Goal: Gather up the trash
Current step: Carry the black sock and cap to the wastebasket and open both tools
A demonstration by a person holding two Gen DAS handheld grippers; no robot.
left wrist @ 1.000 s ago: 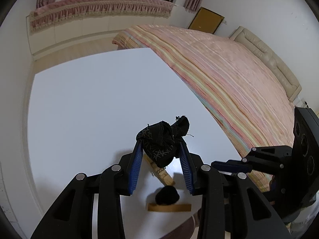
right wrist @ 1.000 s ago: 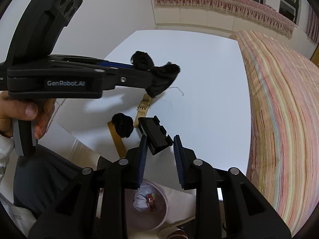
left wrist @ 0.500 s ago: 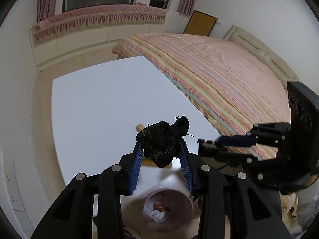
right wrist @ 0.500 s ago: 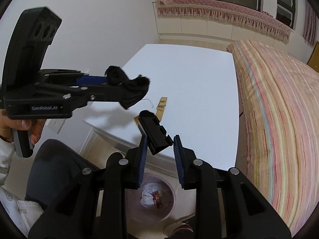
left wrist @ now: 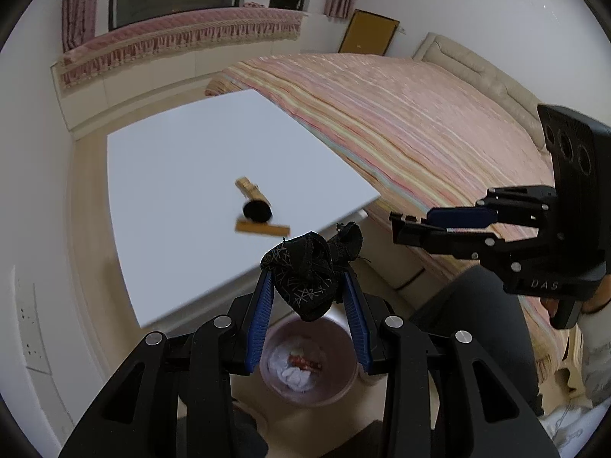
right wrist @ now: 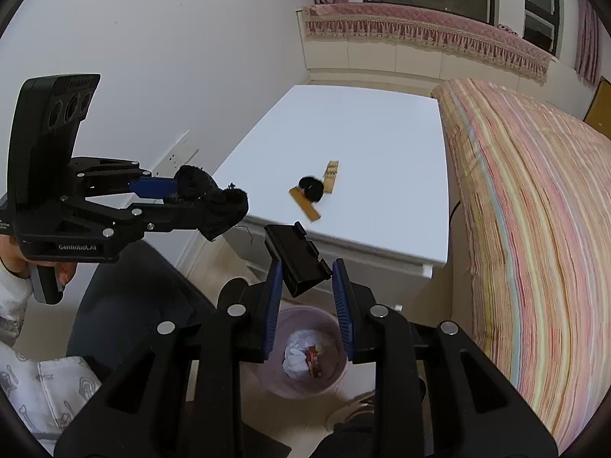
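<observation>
**Both tools loaded, bin below: release cleanly**

Your left tool [left wrist: 308, 307] is clamped on a crumpled black cloth [left wrist: 311, 267]; your right tool [right wrist: 307, 286] is clamped on a small black plastic clip [right wrist: 297, 259]; both loads hang off the near edge of the table [left wrist: 183, 175], over the floor, with the pink bin [right wrist: 290, 385] showing directly beneath the jaws in each wrist view; it already holds white paper and a red wrapper.

The step in hand looks like the drop; to do it well, centre each load over the mouth of the bin before you open, since the clip sits toward the bin's far rim in the right view and could strike it and bounce out; lower first, then open fully, because the cloth is soft and frayed and may snag on a ridged blue pad [left wrist: 259, 320]; a slight shake should free it; release one tool at a time so the two do not collide.

Both tools point steeply downward and side by side, the left one gripped in your hand [right wrist: 15, 267] at the frame's left edge; keep the wrists tilted as they are.

A black pom-pom [right wrist: 311, 189] and two wooden pieces [right wrist: 305, 204] lie near the table's near edge; these look like the next pickups.
</observation>
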